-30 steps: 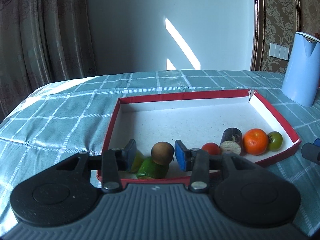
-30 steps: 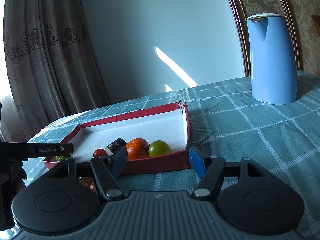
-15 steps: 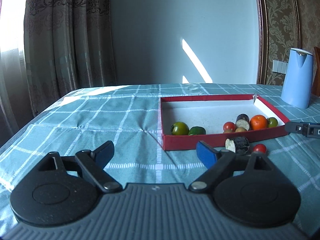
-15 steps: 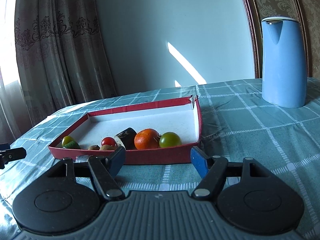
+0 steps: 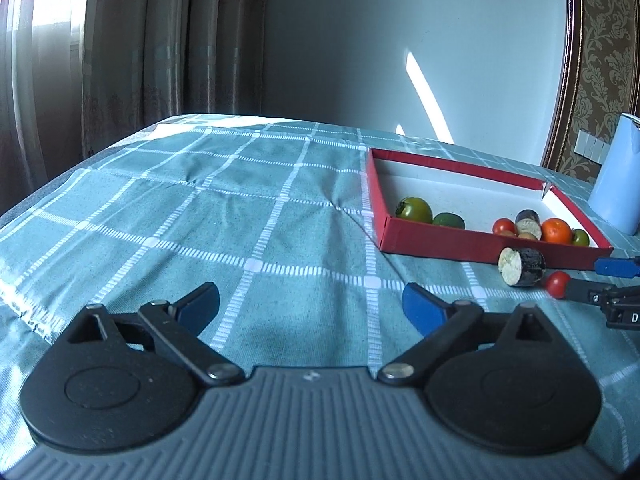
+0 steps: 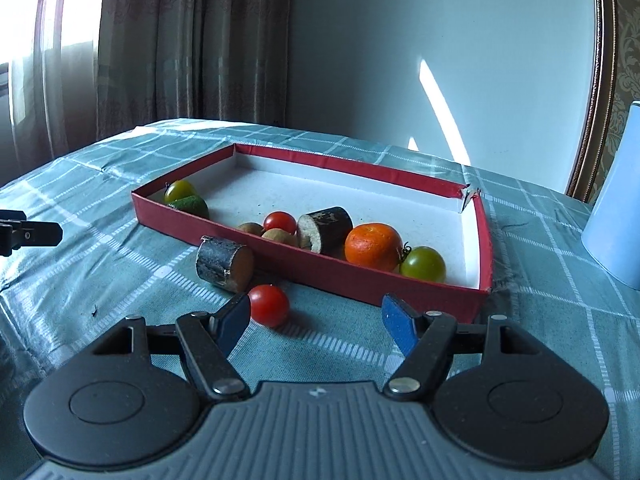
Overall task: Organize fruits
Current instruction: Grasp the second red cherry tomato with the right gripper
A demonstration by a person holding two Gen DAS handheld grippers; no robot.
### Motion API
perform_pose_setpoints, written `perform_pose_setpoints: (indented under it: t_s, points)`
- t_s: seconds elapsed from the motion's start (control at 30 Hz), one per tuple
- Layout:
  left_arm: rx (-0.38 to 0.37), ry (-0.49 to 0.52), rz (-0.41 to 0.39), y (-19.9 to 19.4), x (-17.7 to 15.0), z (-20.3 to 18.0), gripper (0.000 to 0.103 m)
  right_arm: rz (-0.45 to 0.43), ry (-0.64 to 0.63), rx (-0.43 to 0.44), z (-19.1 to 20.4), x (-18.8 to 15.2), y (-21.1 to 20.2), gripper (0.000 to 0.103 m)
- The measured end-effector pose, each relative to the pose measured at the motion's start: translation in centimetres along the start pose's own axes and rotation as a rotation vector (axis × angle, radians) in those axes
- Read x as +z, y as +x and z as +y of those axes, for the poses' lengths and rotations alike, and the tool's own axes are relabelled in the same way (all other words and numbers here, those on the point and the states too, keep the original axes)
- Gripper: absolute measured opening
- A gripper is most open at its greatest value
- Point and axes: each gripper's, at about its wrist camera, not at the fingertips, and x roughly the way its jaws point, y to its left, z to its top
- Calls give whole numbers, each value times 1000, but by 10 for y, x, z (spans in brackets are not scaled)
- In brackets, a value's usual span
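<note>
A red box with a white floor holds a green tomato, an orange, a dark cut cylinder, a red tomato, brown fruits, and green fruits at its left end. Outside, on the cloth, lie a dark cut cylinder and a red cherry tomato. My right gripper is open and empty, its left finger right beside the cherry tomato. My left gripper is open and empty over bare cloth, left of the box.
A blue kettle stands on the checked teal tablecloth to the right of the box. Curtains hang behind the table's far left edge. The right gripper's fingers show at the right edge of the left wrist view.
My left gripper has let go of the brown fruit in the box, opened wide, and pulled back to the left. My right gripper has swung toward the loose cherry tomato and cylinder.
</note>
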Motion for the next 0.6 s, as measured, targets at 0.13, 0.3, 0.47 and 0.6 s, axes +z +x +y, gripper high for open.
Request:
perform_pose_setpoints:
  t_s: [0.13,0.3,0.47,0.6]
  points:
    - [-9,-3,-7,1,0,0,97,36,-22,13,5,2,9,71]
    - [-16,-2,-13,-1,0,-1,97,70,-31,31,8,4,17,56]
    - [-20,-3,-12,-1,0,-1,97,75,-40,45,10,8,23,50]
    - [-20,-1,-12,0,0,-1,97,83,-19,81,9,12,27,32]
